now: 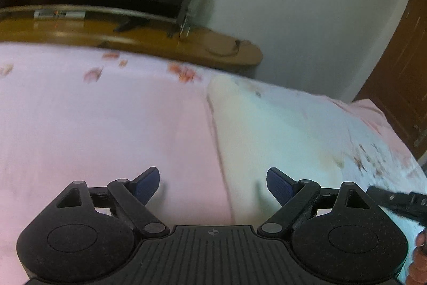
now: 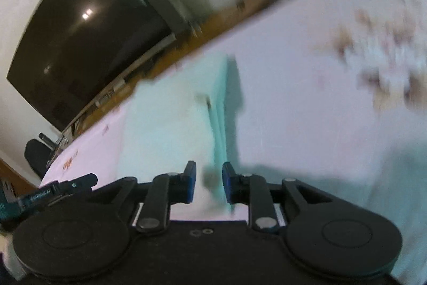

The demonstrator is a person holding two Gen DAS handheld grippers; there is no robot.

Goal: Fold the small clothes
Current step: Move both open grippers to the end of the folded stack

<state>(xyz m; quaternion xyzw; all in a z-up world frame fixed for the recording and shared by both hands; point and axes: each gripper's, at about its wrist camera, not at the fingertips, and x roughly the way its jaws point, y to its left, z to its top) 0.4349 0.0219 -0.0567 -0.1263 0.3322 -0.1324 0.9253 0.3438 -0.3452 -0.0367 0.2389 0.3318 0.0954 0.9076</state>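
Soft daylight, heavy motion blur on the bedding (image 2: pixel 320 98), fisheye bending at the edges.

Soft matt cloth bedsheet (image 1: pixel 106 124) in pink with a pale garment (image 1: pixel 267 130) lying on it – both smooth. Glossy wooden shelf (image 1: pixel 160 36). Dark glossy television screen (image 2: pixel 80 44). Matt black plastic left gripper (image 1: pixel 213 184) with textured blue pads (image 1: pixel 280 184).

Bed (image 1: pixel 80 124) with pink floral sheet filled foreground. Beyond its far edge stood wooden TV bench (image 1: pixel 186 44), rounded at right end. Large dark television (image 2: pixel 80 44) sat on bench, screen off, reflecting small lamp glare. Wall (image 1: pixel 307 4) behind was plain white. Brown wooden door (image 1: pixel 403 71) stood at right. Light was soft, dim.
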